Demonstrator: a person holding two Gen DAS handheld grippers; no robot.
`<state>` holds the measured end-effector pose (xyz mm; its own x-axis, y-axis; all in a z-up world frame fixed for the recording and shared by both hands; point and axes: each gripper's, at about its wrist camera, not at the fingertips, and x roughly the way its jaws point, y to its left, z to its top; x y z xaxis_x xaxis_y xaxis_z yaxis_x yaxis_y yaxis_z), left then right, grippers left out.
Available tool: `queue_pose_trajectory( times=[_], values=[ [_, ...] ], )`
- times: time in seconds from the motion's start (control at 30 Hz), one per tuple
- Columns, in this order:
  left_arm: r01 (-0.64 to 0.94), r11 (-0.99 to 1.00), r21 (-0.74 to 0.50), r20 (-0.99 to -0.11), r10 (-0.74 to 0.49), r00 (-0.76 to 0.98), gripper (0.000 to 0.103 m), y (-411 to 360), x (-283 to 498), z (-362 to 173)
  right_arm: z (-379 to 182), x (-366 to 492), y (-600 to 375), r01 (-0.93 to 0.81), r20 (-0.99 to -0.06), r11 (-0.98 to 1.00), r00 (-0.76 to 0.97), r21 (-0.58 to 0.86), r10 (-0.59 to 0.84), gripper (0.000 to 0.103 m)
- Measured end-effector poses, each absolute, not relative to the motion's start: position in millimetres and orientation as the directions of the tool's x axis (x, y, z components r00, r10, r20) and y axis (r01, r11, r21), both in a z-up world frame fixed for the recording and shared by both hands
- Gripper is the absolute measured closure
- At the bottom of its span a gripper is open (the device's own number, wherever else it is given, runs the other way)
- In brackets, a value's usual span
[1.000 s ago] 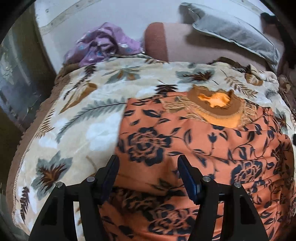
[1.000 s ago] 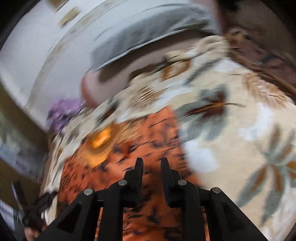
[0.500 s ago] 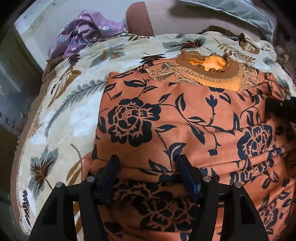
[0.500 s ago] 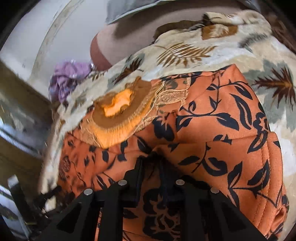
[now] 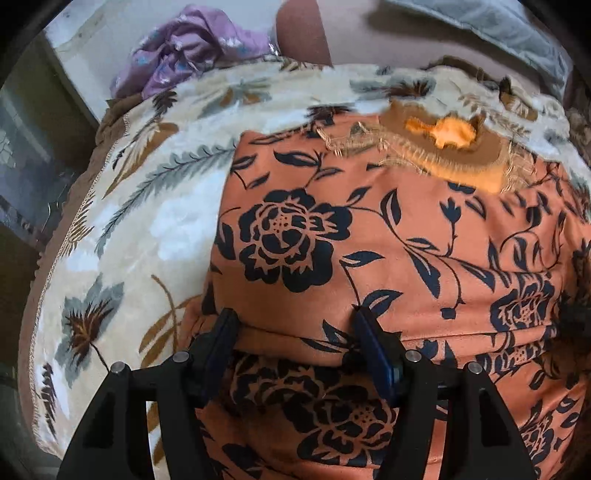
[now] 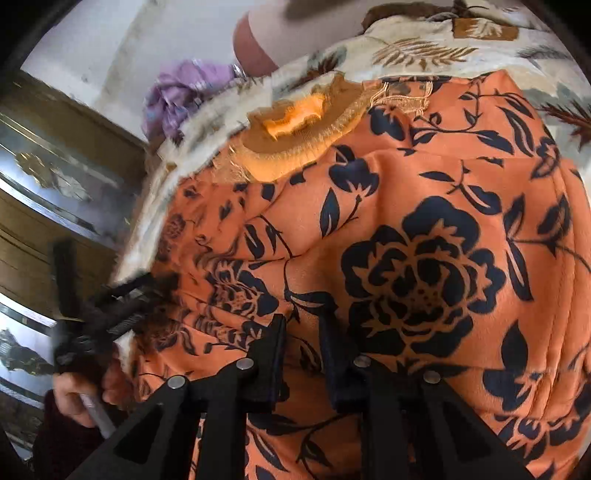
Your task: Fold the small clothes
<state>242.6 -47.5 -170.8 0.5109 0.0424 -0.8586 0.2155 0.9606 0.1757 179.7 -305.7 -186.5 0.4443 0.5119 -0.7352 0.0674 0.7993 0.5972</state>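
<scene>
An orange garment with dark blue flowers lies on a leaf-print blanket, its brown embroidered neckline at the far end. A folded edge of it runs across just in front of my left gripper, whose jaws are wide open over the cloth. In the right wrist view the same garment fills the frame. My right gripper is low on the cloth with a narrow gap between its jaws; whether it pinches cloth is not clear. The left gripper shows blurred at the garment's left edge.
A crumpled purple garment lies at the far left of the bed by the wall. A brown bolster and a grey pillow lie at the head. A wooden cabinet with glass panels stands left of the bed.
The garment's near part has been folded up over its middle. The right gripper has dropped onto the cloth. The left gripper has pulled back a little and stays open.
</scene>
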Motion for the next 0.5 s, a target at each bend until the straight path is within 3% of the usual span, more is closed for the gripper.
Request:
queue_pose_trajectory(
  times=[0.13, 0.3, 0.5],
  values=[
    [0.236, 0.956, 0.171, -0.853, 0.024, 0.521, 0.037, -48.4, 238.5, -164.2, -172.9, 179.2, -316.9, 0.064, -0.716, 0.788, 0.468, 0.612, 0.518, 0.081],
    [0.235, 0.967, 0.101, -0.829, -0.048, 0.557, 0.037, -57.1, 244.4, -148.3, -149.1, 197.6, -316.3, 0.028, -0.629, 0.759, 0.58, 0.65, 0.517, 0.081],
    [0.288, 0.95, 0.119, -0.87, -0.04, 0.492, 0.036, -79.4, 248.2, -174.4, -177.5, 239.8, -297.4, 0.096, -0.706, 0.788, 0.518, 0.608, 0.482, 0.081]
  ],
)
